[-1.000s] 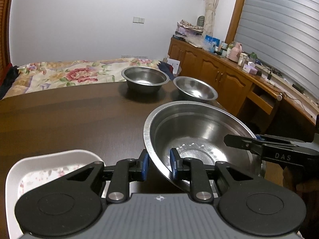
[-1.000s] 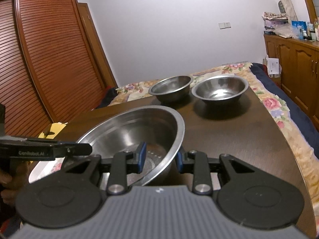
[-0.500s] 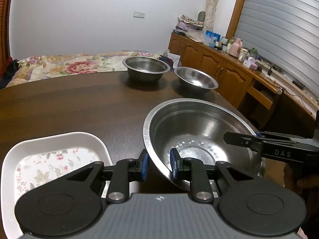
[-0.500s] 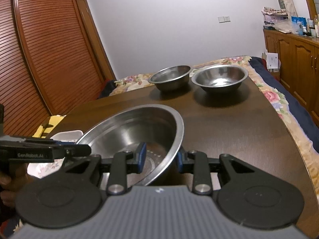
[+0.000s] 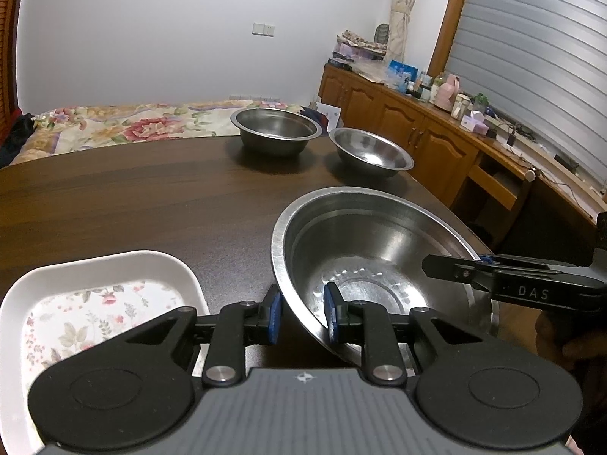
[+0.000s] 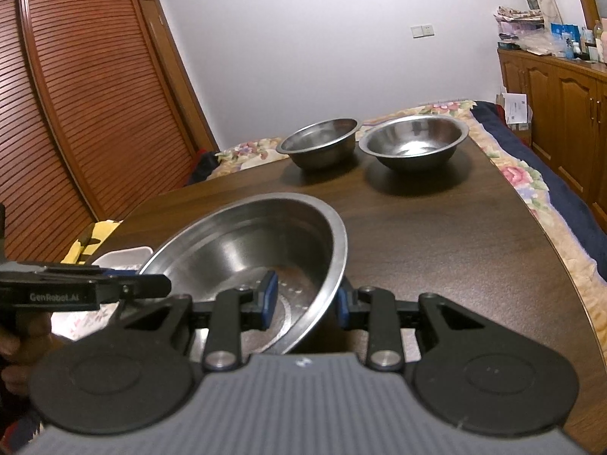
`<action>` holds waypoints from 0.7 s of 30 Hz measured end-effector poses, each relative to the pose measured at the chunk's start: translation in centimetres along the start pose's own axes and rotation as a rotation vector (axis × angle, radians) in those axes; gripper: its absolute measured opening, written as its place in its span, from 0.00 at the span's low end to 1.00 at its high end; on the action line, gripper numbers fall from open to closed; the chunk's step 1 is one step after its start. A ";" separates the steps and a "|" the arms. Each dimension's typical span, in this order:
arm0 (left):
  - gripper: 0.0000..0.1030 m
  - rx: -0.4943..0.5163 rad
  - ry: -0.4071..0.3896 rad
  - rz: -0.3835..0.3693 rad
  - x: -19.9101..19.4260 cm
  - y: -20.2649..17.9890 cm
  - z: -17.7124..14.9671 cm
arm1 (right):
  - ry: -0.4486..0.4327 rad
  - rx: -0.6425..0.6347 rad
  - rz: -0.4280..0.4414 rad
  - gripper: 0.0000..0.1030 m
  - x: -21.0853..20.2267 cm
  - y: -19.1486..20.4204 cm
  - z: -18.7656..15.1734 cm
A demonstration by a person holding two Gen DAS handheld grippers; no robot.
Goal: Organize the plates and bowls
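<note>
Gripping the big bowl by opposite rims, left tool and right tool have carried it nearer the floral plate, likely to stack. Tool arms read "DAS" and "GenRobot.AI". Two small bowls wait on the far bench.

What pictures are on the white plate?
Little pink and red flowers with green leaves, printed on the white plate. The left wrist view shows it best.
</note>
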State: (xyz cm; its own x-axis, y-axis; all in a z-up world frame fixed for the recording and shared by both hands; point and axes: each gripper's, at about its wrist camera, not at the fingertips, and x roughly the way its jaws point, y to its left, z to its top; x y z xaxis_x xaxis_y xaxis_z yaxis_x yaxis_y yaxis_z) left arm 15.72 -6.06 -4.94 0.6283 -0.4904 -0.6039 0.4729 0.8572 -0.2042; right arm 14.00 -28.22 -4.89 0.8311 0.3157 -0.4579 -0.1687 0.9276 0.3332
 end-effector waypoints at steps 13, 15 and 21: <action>0.39 -0.011 -0.024 0.009 -0.4 0.5 0.2 | -0.025 -0.011 -0.011 0.37 -0.7 -0.3 0.7; 0.40 -0.010 -0.027 0.009 -0.5 0.5 0.3 | -0.027 -0.014 -0.016 0.40 -0.7 -0.4 0.8; 0.41 -0.004 -0.037 0.021 -0.7 0.7 0.7 | -0.033 -0.018 -0.031 0.40 -0.9 -0.8 1.3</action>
State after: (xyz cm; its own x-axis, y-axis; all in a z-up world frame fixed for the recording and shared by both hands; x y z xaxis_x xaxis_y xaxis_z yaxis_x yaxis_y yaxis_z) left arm 16.01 -5.25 -4.14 0.6604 -0.4777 -0.5793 0.4570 0.8679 -0.1948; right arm 14.02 -29.55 -3.71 0.8529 0.2801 -0.4406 -0.1518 0.9405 0.3042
